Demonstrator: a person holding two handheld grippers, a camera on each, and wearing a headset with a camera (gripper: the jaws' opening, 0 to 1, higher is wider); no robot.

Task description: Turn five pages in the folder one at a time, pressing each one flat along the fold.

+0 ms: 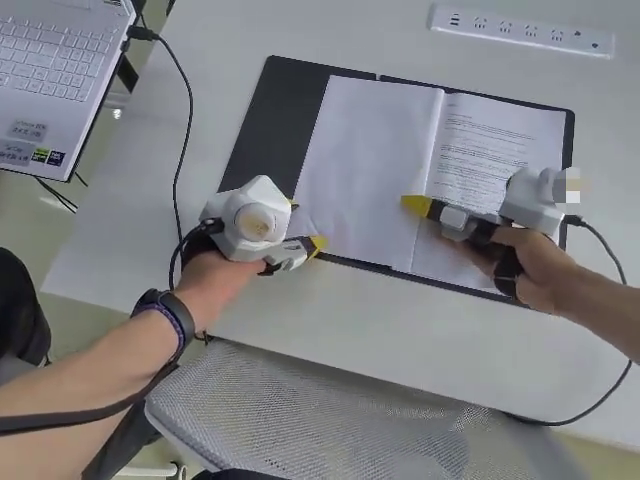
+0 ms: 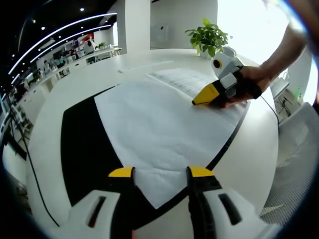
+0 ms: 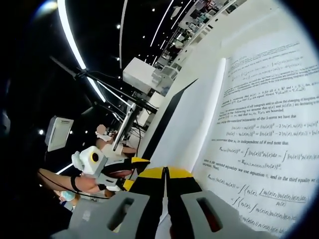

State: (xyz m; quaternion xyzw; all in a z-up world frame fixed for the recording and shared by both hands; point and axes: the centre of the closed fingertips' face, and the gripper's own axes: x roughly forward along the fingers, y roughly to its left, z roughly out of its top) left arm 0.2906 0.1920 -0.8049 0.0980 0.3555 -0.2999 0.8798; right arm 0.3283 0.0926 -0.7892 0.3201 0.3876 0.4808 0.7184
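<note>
A black folder (image 1: 270,110) lies open on the white table (image 1: 330,330). A blank turned page (image 1: 365,165) covers its left half, and a printed page (image 1: 500,140) lies on the right. My right gripper (image 1: 413,205) is shut, its yellow tips down on the paper at the fold (image 3: 212,114); the same gripper (image 3: 167,173) has nothing visible between its jaws. My left gripper (image 1: 305,226) stands open at the blank page's near left corner (image 2: 154,196). In the left gripper view its jaws (image 2: 161,174) straddle that corner, apart from the paper. The right gripper (image 2: 199,98) rests across the sheet.
A white laptop (image 1: 50,70) sits at the far left, with a black cable (image 1: 185,120) running down past the folder. A power strip (image 1: 520,30) lies at the back. A mesh chair (image 1: 330,420) is below the table's near edge. A potted plant (image 2: 207,35) stands beyond.
</note>
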